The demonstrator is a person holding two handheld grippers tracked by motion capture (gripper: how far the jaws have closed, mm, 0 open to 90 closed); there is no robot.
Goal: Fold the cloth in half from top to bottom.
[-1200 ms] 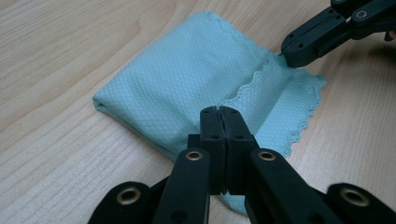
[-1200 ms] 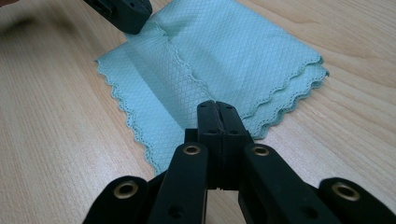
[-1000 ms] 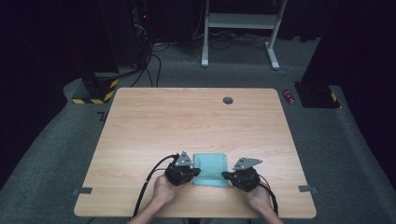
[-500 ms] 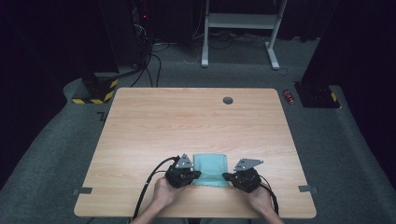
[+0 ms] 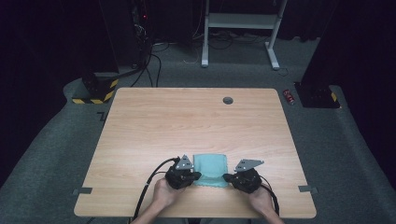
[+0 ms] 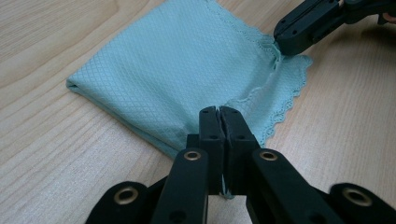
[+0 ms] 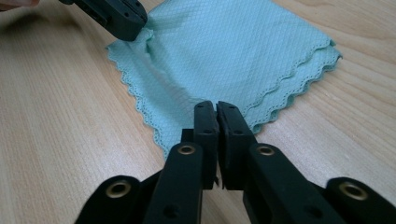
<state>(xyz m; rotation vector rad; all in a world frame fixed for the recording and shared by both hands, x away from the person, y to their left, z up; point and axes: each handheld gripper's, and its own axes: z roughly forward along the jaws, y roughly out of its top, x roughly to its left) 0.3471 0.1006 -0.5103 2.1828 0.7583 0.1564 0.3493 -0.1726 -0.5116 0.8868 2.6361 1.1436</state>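
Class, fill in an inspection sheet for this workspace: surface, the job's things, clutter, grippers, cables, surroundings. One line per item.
Surface: light wooden table, with a round dark hole near its far edge.
Job's things: folded teal cloth with scalloped edges, flat at the near edge.
Clutter: nothing seen on the table.
Grippers: left gripper shut on the cloth's near corner; right gripper at the other near corner, jaws just easing open, cloth edge between them.
Cables: black cable trails from the left gripper over the near edge.
Surroundings: grey carpet, white desk frame, yellow-black striped base.
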